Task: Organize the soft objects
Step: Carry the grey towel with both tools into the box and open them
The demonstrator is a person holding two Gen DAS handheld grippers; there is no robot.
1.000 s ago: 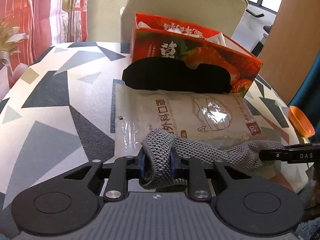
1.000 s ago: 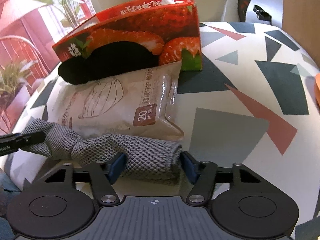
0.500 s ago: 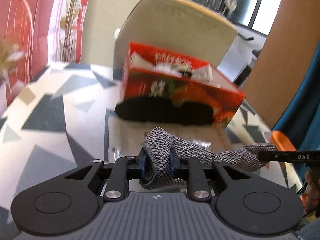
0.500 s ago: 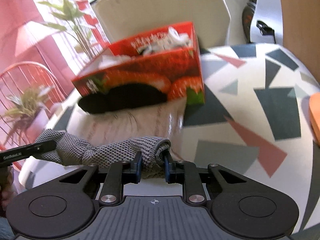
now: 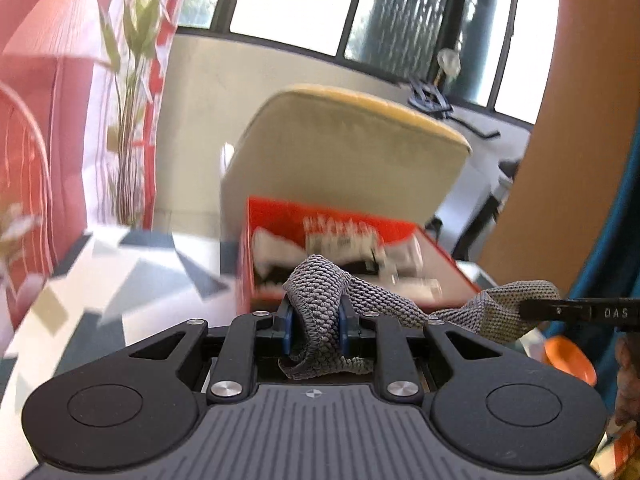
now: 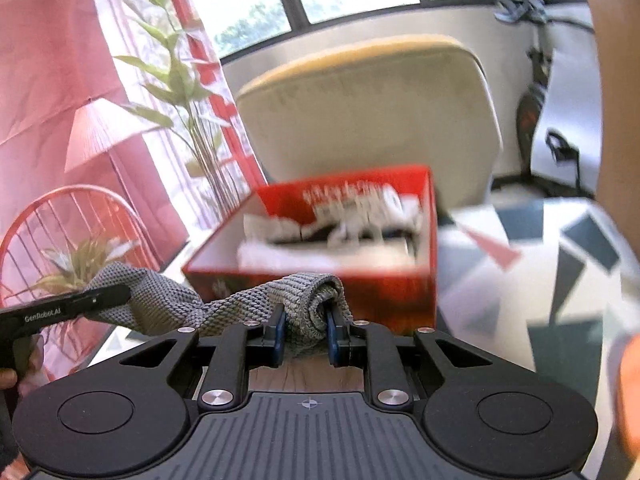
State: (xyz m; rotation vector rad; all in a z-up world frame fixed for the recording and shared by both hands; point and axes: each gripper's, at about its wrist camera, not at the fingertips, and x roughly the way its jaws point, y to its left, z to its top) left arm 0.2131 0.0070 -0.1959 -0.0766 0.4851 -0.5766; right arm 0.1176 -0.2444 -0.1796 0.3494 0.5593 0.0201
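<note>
Left wrist: both tools grip grey cloth.

Cream chair, bright windows, pink curtain, patterned table

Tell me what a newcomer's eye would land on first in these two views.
First, the grey knitted cloth, stretched between the two tools: the left tool pinches one end, the right tool the other. Just behind it sits the open red box on the patterned table, with blurred white and dark items inside. Behind the box stands a cream chair back.
</note>
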